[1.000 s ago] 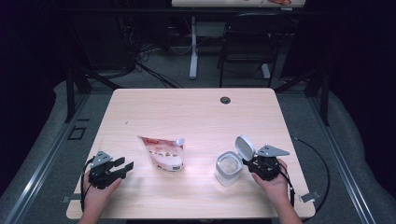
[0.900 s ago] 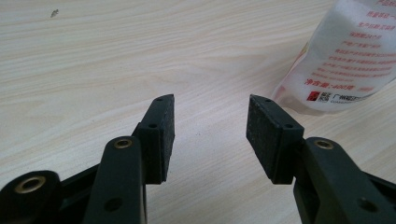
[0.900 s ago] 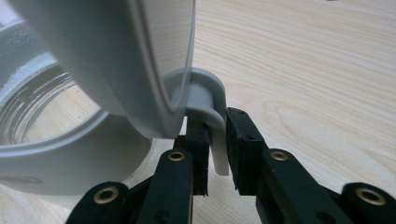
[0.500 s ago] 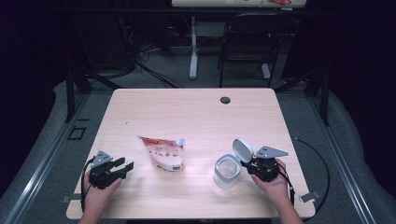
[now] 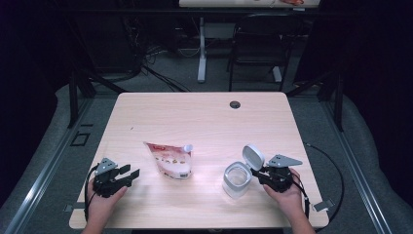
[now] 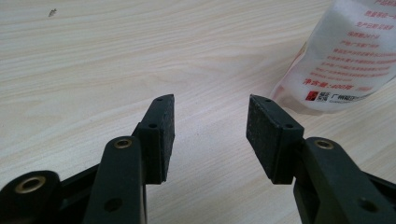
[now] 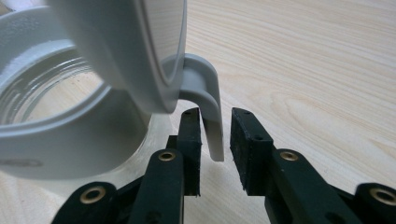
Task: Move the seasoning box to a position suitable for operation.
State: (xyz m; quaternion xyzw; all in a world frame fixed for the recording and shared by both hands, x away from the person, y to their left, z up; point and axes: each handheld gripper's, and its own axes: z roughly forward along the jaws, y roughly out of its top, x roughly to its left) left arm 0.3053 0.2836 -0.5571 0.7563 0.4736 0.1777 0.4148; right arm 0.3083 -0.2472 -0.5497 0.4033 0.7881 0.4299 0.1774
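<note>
Since the earlier frame the jar (image 5: 237, 179) has settled upright on the surface (image 5: 204, 117), right of the pouch (image 5: 171, 160). The right hand-held gripper (image 7: 215, 135) has just been opening, its jaws loosely straddling the lid's tab (image 7: 209, 107). The left hand-held gripper (image 6: 210, 133) rests apart, empty.

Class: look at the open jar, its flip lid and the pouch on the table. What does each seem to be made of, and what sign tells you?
Jar: probably clear glass or hard plastic; the table's grain shows through its body.
Flip lid: opaque grey plastic, matte and smooth, moulded with its hinge tab.
Pouch: likely thin flexible plastic film, glossy and printed, lying creased.
</note>
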